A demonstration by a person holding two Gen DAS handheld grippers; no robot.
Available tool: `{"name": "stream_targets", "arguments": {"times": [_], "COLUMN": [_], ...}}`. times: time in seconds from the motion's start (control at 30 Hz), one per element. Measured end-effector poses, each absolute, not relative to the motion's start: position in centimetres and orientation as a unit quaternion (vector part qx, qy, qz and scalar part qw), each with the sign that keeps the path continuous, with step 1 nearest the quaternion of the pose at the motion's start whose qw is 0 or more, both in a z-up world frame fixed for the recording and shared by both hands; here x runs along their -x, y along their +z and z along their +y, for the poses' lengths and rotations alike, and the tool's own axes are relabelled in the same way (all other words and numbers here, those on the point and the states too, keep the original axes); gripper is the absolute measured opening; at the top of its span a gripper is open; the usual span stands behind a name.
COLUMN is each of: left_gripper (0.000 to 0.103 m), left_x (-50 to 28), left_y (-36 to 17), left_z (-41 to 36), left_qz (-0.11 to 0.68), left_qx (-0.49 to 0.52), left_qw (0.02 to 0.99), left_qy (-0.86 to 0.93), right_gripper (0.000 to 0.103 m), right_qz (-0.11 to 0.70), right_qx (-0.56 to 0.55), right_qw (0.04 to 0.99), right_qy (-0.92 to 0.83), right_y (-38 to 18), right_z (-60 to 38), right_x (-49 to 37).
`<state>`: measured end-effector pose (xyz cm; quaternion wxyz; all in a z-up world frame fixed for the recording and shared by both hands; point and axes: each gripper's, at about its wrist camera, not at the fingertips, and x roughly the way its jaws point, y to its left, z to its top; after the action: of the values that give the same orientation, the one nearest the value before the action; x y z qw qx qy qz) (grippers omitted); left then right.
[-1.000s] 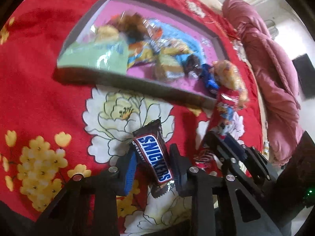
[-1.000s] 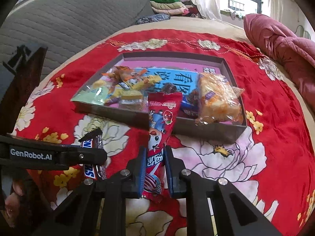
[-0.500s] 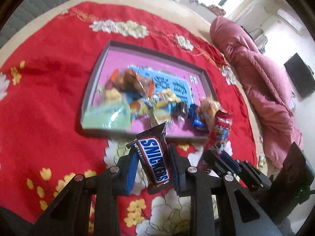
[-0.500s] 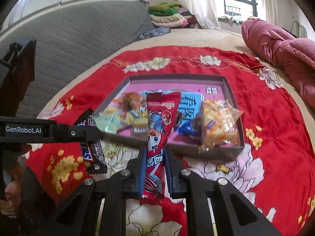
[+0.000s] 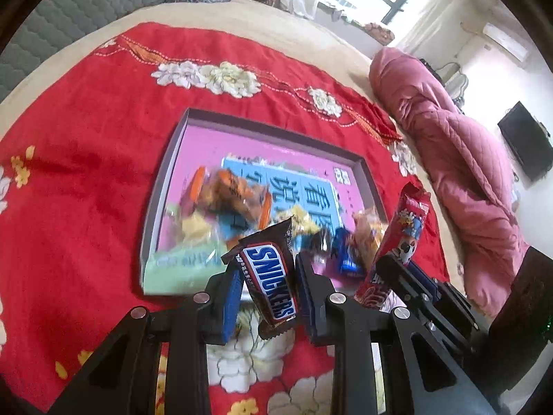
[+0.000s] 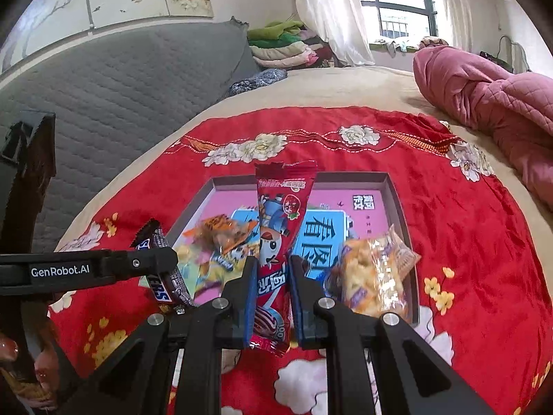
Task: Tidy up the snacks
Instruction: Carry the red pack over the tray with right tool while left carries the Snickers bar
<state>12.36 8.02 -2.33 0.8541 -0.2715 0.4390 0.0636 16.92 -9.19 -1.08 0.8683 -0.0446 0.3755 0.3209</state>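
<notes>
My left gripper (image 5: 266, 280) is shut on a Snickers bar (image 5: 271, 278) and holds it in the air above the near edge of the shallow grey box (image 5: 162, 186). My right gripper (image 6: 273, 276) is shut on a long red snack packet (image 6: 278, 242) and holds it upright above the box's near edge (image 6: 395, 190). The box has a pink floor and holds several snack packets, among them an orange one (image 5: 231, 193) and a clear bag of yellow puffs (image 6: 371, 269). Each gripper shows in the other's view: the Snickers bar (image 6: 166, 276) at left, the red packet (image 5: 402, 238) at right.
The box lies on a red flowered cloth (image 5: 86, 173) spread over a beige bed. A pink quilt (image 5: 459, 173) is rolled up at the right. A grey padded headboard (image 6: 121, 79) and folded clothes (image 6: 280, 46) stand beyond the bed.
Both grippers have risen and pulled back from the cloth, each lifting its snack. The box now appears smaller and farther below.
</notes>
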Motion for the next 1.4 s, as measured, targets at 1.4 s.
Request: {"name": "stream_targets", "arguments": {"times": [1.4], "left_gripper": [0.03], "left_x": [-14.3], "left_y": [-4.2], "left_z": [9.0], "left_qz": [0.446], "left_qx": [0.264], "left_qw": [0.851], "left_qy": [0.078], "right_gripper": [0.018], "right_qz": [0.427], "right_qx": [0.052], "right_qw": [0.853], "right_qy": [0.297], "right_y": [-5.0], "right_z": [-7.6], "right_x": [-19.4]}}
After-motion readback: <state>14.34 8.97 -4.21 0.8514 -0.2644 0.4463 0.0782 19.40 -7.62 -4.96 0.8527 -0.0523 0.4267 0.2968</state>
